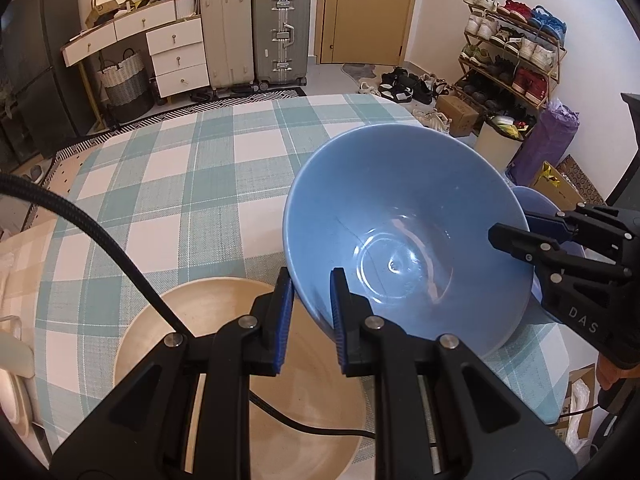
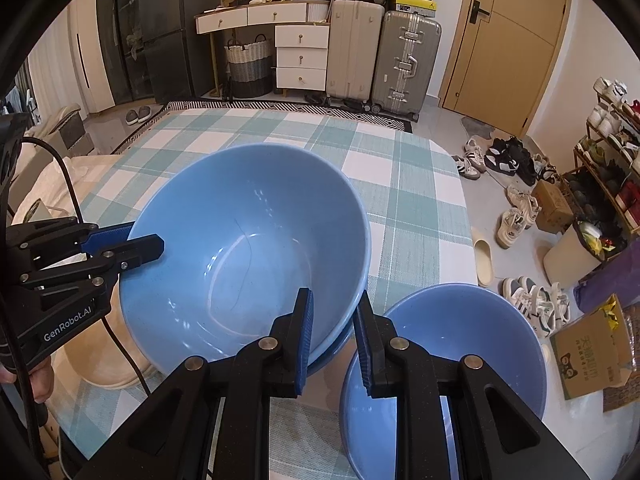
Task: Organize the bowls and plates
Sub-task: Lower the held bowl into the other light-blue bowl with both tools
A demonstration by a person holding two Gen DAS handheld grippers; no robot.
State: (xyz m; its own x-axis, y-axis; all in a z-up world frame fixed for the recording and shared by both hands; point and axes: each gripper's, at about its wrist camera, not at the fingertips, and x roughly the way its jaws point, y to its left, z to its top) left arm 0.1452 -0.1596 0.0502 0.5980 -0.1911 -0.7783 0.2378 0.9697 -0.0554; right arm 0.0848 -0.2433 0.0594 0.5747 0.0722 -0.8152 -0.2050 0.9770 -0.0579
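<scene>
Teal-and-white checked cloth (image 1: 168,184) is covering the table, with suitcases, a white dresser and a shoe rack standing on the floor beyond it. Sitting on the cloth is a large glossy blue bowl (image 1: 404,236), and both claws are working at its rim from opposite sides. From the left wrist view, the left gripper (image 1: 310,316) is straddling the near rim, one blue pad outside the wall and the other inside; the pads are lying close to the wall, though a firm pinch cannot be told. From the right wrist view, the right gripper (image 2: 334,340) is straddling the opposite rim the same way, its fingers slightly spread around the wall. A second blue rim is peeking out beneath the large bowl there. Just beside it, a smaller blue bowl (image 2: 460,344) is resting at the table's right edge. A wide beige plate (image 1: 224,364) is lying under the left gripper, touching the large bowl's side.
</scene>
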